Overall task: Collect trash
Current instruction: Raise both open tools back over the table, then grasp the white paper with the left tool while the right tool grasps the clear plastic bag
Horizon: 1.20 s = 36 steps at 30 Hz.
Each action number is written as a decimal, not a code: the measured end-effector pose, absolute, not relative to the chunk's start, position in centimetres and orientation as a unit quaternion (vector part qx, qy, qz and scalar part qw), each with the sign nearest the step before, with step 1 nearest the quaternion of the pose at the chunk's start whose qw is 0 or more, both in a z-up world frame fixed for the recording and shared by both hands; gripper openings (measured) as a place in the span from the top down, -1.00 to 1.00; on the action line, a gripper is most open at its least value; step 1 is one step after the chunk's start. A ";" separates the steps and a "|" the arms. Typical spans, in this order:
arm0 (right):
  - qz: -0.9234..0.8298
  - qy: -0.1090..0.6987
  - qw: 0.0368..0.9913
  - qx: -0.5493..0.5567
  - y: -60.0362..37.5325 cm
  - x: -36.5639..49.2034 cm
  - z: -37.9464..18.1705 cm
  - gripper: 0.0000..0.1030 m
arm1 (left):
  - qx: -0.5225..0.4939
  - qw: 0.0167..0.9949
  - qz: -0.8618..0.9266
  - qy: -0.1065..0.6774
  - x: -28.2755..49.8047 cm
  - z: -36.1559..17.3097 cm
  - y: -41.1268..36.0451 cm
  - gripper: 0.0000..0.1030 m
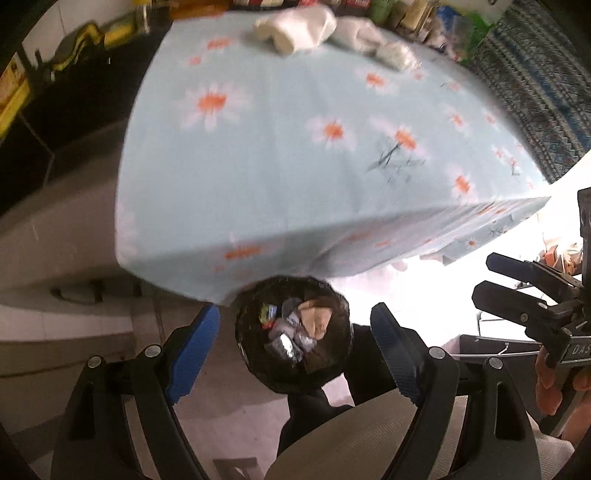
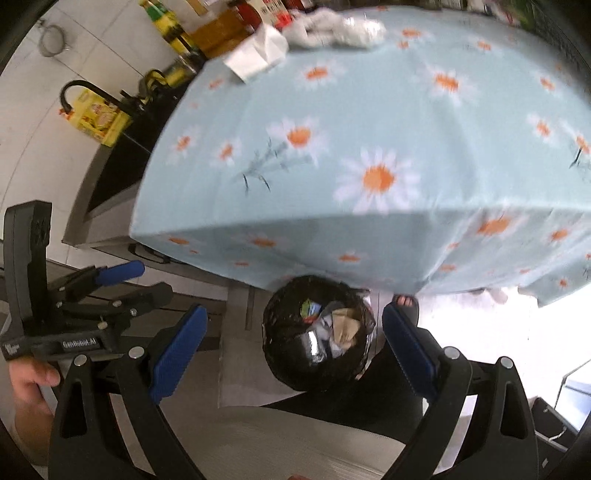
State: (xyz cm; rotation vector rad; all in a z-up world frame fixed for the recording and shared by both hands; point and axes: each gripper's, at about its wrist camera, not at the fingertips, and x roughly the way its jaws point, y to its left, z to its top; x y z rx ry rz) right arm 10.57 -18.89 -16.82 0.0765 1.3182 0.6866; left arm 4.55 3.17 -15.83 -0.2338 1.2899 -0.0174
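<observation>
Item: trash bin (image 1: 293, 334), lined in black plastic, standing on the floor just below the near edge of the table. We see it at lower centre of both wrist views, framed between the fingers of each tool but well below them. Contents visible: a brown paper scrap, something foil-like, a small coloured wrapper; nothing finer can be told through the blur.

Item: left gripper (image 1: 295, 347). Jaws wide apart, nothing between the blue pads. It points steeply down over the bin.

Item: right gripper (image 2: 291, 350). Jaws likewise spread and empty in its own view. In the left wrist view it shows at the right edge, but edge-on, so there we cannot tell its gap.

Item: table with daisy-print cloth (image 2: 369, 110), filling the upper half of both views.

Item: remaining trash (image 1: 295, 26), crumpled white and clear wrappings lying together at the far edge of the table, upper centre of the frame; a white folded piece (image 2: 258, 53) lies just beside them.

Step in hand, as we judge it: between a drop into the bin and the next pick-up. The next move calls for carrying an open gripper up and across the cloth to the far pile, then closing on one soft piece without dragging the cloth.
</observation>
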 end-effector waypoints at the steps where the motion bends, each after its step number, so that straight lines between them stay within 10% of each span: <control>1: 0.313 0.595 0.739 0.033 -19.0 10.8 -16.5 -0.83 | -0.106 0.797 -0.010 0.594 4.8 -15.0 3.2 -0.58; 20: 0.323 0.502 0.802 0.005 -21.2 24.1 -9.9 -0.84 | 0.053 0.838 -0.023 0.542 17.1 -7.0 2.4 -0.71; 36: 0.371 0.504 0.780 -0.021 -17.5 34.7 -13.5 -0.84 | 0.098 0.801 -0.080 0.586 29.3 -10.9 2.6 -0.87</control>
